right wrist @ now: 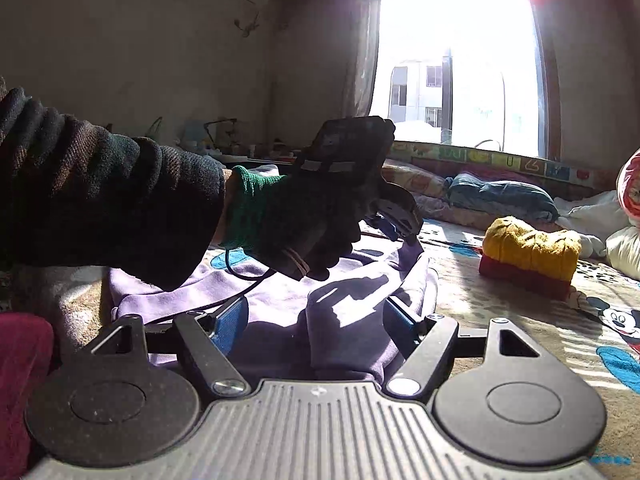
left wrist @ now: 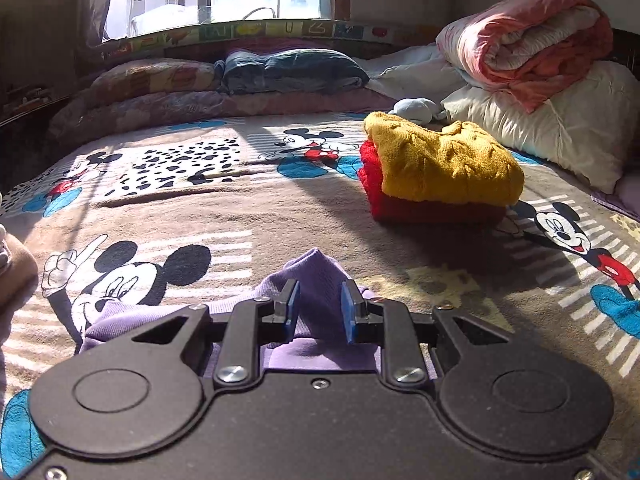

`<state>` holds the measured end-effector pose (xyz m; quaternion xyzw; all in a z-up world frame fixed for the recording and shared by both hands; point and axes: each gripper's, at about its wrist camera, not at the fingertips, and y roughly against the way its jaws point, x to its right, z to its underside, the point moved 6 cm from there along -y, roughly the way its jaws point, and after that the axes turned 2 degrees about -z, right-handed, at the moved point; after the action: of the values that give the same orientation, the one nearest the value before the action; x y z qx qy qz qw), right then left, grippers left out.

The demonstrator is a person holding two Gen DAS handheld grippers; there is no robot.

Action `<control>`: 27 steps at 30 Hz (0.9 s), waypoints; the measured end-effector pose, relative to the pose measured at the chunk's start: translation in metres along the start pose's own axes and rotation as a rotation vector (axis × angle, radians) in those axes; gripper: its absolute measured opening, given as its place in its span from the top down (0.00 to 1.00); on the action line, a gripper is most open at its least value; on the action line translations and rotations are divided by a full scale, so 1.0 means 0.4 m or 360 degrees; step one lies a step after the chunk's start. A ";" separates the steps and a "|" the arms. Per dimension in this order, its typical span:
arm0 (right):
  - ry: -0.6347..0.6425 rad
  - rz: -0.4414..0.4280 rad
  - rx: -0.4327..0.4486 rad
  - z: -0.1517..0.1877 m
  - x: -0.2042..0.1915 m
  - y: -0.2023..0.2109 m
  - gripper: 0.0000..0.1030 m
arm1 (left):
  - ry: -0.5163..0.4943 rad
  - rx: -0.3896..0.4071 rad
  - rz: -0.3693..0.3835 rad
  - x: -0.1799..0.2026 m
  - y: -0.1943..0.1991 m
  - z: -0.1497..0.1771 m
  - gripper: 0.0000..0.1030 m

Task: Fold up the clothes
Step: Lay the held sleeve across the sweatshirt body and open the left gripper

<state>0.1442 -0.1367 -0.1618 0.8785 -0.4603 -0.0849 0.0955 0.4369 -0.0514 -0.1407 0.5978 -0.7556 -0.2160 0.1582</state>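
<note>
Purple top (left wrist: 316, 280) is pinched by the left claw (left wrist: 319, 306), right claw (right wrist: 316, 320) spread wide, so the fold could get dragged crooked.

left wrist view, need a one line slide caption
Left gripper pinches a peak of lilac knit garment above the cartoon-mouse bedspread; folded mustard sweater stacked on red one beyond.

Purple garment (left wrist: 320, 280) soft matt knit; bedspread (left wrist: 280, 216) fuzzy fleece.
</note>
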 end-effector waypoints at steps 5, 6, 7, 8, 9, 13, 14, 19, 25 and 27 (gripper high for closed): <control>-0.0188 -0.0053 -0.0219 0.049 0.032 -0.067 0.29 | -0.0025 -0.0079 -0.0002 0.007 -0.090 -0.010 0.80; -0.0223 -0.0064 -0.0226 0.053 0.035 -0.068 0.29 | -0.0023 -0.0102 -0.0003 0.007 -0.111 -0.012 0.80; -0.0258 -0.0075 -0.0233 0.057 0.039 -0.069 0.29 | -0.0027 -0.0140 -0.0018 0.007 -0.136 -0.014 0.80; -0.0293 -0.0085 -0.0240 0.060 0.042 -0.070 0.29 | -0.0040 -0.0163 -0.0029 0.006 -0.148 -0.012 0.80; -0.0324 -0.0095 -0.0248 0.064 0.045 -0.071 0.29 | -0.0067 -0.0184 -0.0041 0.009 -0.165 -0.011 0.80; -0.0298 -0.0094 -0.0273 0.077 0.033 -0.077 0.29 | -0.0165 -0.0295 -0.0102 0.017 -0.226 0.011 0.80; -0.0298 -0.0098 -0.0277 0.080 0.031 -0.078 0.29 | -0.0187 -0.0297 -0.0118 0.018 -0.238 0.017 0.80; -0.0304 -0.0099 -0.0281 0.083 0.032 -0.075 0.29 | -0.0173 -0.0303 -0.0152 0.011 -0.251 0.015 0.80; -0.0351 -0.0107 -0.0243 0.080 0.041 -0.069 0.29 | -0.0006 -0.0157 -0.0078 -0.022 -0.110 -0.043 0.79; -0.0347 -0.0104 -0.0239 0.080 0.040 -0.068 0.29 | 0.0003 -0.0173 -0.0053 -0.021 -0.082 -0.033 0.79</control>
<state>0.1673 -0.1375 -0.2005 0.8690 -0.4314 -0.2171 0.1078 0.4729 -0.0512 -0.1461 0.6010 -0.7326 -0.2588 0.1876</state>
